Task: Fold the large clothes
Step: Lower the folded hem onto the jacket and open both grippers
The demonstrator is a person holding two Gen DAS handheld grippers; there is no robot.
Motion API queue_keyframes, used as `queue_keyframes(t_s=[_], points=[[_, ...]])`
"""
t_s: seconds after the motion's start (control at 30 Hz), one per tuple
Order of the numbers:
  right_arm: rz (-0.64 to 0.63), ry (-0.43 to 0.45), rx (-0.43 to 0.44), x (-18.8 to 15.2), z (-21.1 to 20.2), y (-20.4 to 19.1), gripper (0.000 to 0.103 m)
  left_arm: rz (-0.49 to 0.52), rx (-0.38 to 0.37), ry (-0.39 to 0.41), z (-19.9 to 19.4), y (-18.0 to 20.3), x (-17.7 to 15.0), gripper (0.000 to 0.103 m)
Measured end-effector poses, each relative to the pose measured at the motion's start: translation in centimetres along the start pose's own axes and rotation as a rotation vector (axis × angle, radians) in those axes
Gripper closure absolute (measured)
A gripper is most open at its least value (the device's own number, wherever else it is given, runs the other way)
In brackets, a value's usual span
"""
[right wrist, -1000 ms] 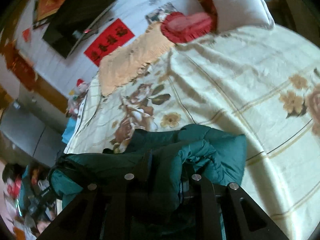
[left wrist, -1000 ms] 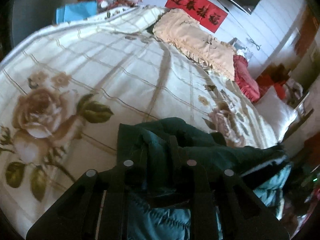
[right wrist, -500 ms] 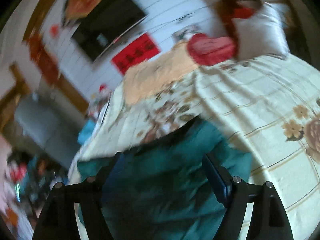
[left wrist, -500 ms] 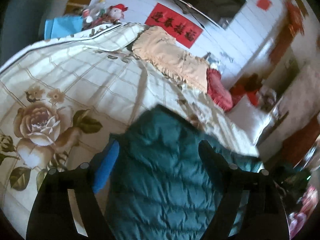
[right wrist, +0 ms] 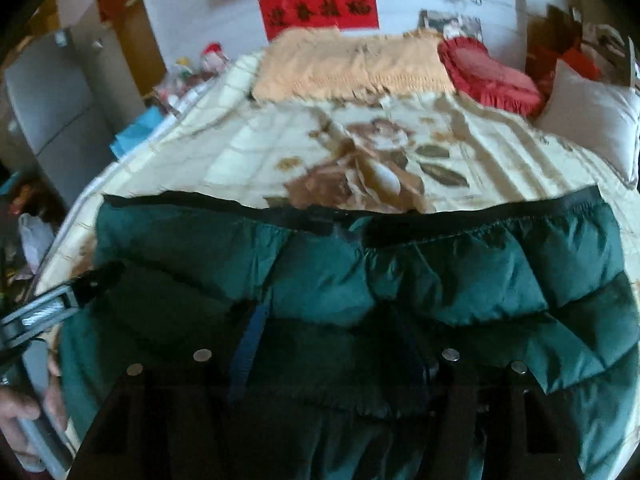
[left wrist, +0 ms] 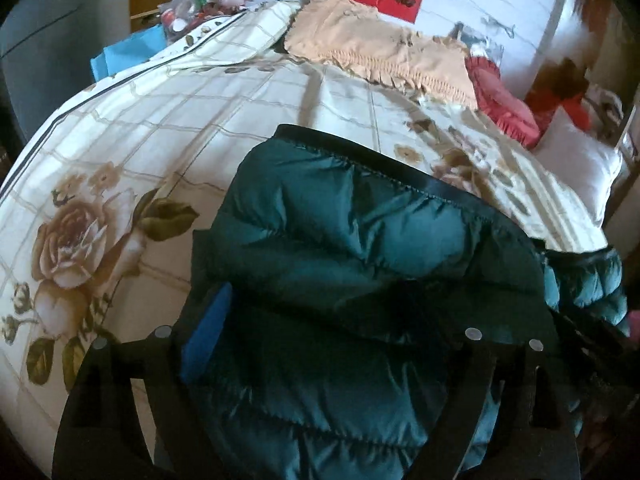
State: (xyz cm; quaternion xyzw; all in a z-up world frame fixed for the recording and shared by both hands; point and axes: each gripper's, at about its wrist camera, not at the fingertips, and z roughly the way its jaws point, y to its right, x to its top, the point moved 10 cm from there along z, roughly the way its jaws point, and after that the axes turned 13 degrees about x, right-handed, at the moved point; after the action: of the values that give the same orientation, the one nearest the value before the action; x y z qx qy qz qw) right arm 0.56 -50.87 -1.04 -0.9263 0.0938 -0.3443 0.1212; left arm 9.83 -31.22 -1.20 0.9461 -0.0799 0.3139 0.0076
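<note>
The dark green puffer jacket [left wrist: 360, 264] was lying spread out on the near part of the bed, on top of the cream bedspread [left wrist: 168, 128] with the big rose print. Its black-trimmed edge [right wrist: 480, 216] ran straight across the far side, pretty tidy.

The left gripper [left wrist: 320, 320] hung right over the jacket with its jaws spread wide and still opening. Fabric sat between the fingers, but the blue pad [left wrist: 206, 332] wasn't squeezing anything, so it looked released. The right gripper [right wrist: 332, 344] was over the jacket too, jaws partly apart and closing. The cloth bulged up between the fingers, though I couldn't see them actually pinching it.

In the right wrist view the other gripper's grey handle came in from the left edge, with a hand [right wrist: 24, 412] wrapped around it.

Farther back: a peach fringed pillow [left wrist: 380, 52], a red frilly cushion [right wrist: 492, 76], a white pillow [right wrist: 596, 124], and a red banner [right wrist: 320, 10] with gold characters on the white wall.
</note>
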Motion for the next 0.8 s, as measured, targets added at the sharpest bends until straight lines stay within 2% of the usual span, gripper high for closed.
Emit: queue_keyframes(t_s=[0.23,0.33,0.4,0.47,0.5,0.63,0.8], points=[[0.024,-0.019,-0.002,-0.1,1.2,0.9,0.041,0.007,0.002,-0.014,1.2,0.1,-0.2,0.012],[0.023,0.007,0.019,0.5,-0.7,0.4,0.041,0.001,-0.019,-0.023,0.1,-0.2,0.1,0.012],[0.017,0.050,0.016,1.0,-2.6,0.6,0.041,-0.010,-0.029,0.010,-0.9,-0.5,1.0,0.012],[0.017,0.089,-0.018,1.5,-4.6,1.6,0.029,-0.006,-0.003,0.034,-1.1,-0.9,1.9,0.012],[0.023,0.098,-0.032,1.7,-5.4,2.3,0.026,-0.003,0.008,0.031,-0.8,-0.9,2.2,0.012],[0.037,0.093,-0.150,1.9,-7.0,6.4,0.025,-0.011,0.028,0.013,0.9,-1.0,2.7,0.012],[0.048,0.029,-0.205,0.7,-5.6,9.7,0.025,-0.005,0.044,0.021,2.2,-0.6,2.4,0.012]])
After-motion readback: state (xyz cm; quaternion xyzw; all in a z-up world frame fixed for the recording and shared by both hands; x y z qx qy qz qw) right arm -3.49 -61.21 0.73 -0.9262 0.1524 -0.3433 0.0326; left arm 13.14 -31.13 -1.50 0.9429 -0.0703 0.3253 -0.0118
